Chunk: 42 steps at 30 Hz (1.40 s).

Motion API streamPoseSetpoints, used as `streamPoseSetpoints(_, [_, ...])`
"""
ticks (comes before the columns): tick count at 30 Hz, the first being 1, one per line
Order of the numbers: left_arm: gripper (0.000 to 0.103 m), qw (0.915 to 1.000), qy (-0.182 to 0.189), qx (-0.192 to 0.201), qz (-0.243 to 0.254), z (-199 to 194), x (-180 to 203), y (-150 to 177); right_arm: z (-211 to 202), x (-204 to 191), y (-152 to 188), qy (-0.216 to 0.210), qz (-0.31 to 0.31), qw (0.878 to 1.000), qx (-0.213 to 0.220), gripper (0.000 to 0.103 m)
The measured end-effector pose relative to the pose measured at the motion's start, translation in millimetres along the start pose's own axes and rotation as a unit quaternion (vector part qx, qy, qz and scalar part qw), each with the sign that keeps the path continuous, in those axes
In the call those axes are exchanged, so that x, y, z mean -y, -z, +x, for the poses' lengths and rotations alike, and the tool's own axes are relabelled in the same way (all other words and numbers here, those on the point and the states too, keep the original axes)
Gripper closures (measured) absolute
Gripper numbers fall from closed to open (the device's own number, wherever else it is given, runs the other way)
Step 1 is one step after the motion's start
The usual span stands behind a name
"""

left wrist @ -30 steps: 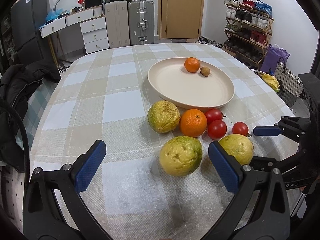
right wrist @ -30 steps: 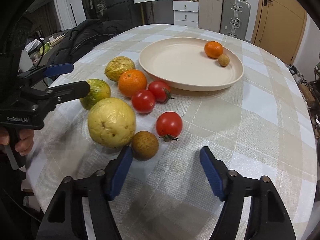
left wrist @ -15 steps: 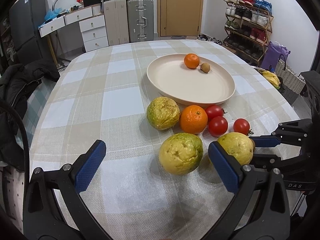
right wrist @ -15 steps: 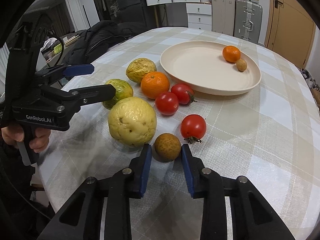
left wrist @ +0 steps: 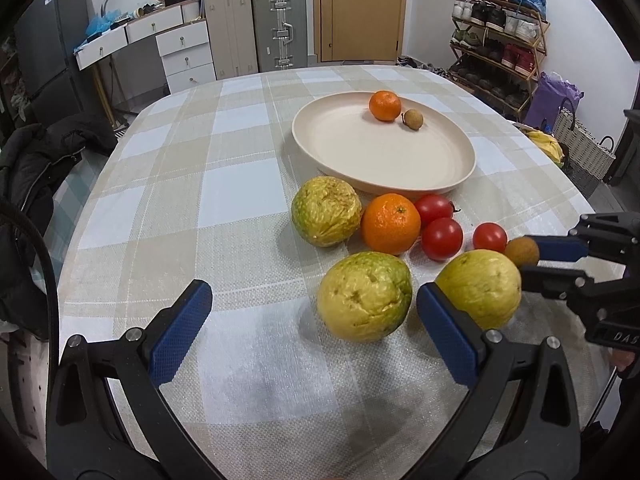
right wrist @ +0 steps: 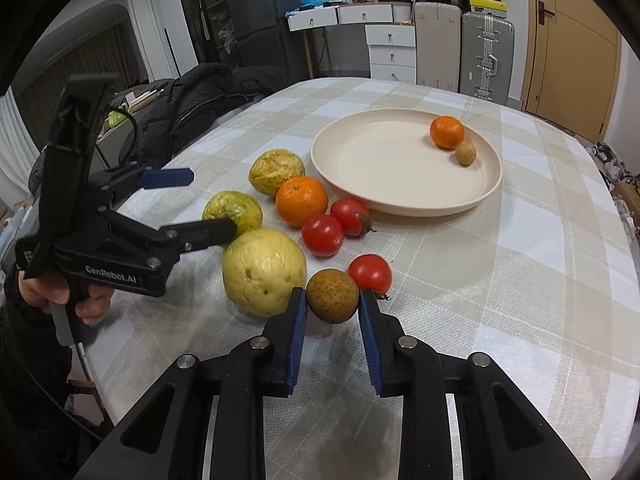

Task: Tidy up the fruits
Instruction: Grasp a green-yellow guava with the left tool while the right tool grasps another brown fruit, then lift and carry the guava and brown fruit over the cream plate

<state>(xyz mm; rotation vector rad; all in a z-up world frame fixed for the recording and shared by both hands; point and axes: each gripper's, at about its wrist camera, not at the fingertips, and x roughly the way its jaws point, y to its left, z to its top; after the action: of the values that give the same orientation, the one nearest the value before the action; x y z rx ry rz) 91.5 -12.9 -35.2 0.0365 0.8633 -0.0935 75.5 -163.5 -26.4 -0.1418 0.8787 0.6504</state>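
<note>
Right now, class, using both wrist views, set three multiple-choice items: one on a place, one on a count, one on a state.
1. Where does the small orange lie? A on the plate B on the cloth C in a tool
2. How many red tomatoes are there? A two B three C five
3. The right tool is: A wide open B shut on the brown longan C out of view

A: it sits on the plate beside another longan. B: three lie by the large orange. B: both pads press the longan.
</note>
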Motion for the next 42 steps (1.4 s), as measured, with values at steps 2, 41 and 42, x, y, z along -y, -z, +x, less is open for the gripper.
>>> streamPoseSetpoints(2, [0.001, 1.0, 0.002, -0.003, 0.002, 2, 2, 0, -3, 1, -1, 0.003, 0.003, 1.0, 0.007, 0.076])
streamPoseSetpoints(41, [0.056, 0.997, 0.066, 0.04, 0.008, -25, 16, -3, -19, 23, -4, 0.013, 0.039, 0.997, 0.06, 0.076])
streamPoseSetpoints(42, [0.056, 0.9968, 0.066, 0.045, 0.006, -27, 15, -3, -19, 23, -5, 0.013, 0.04, 0.997, 0.062, 0.076])
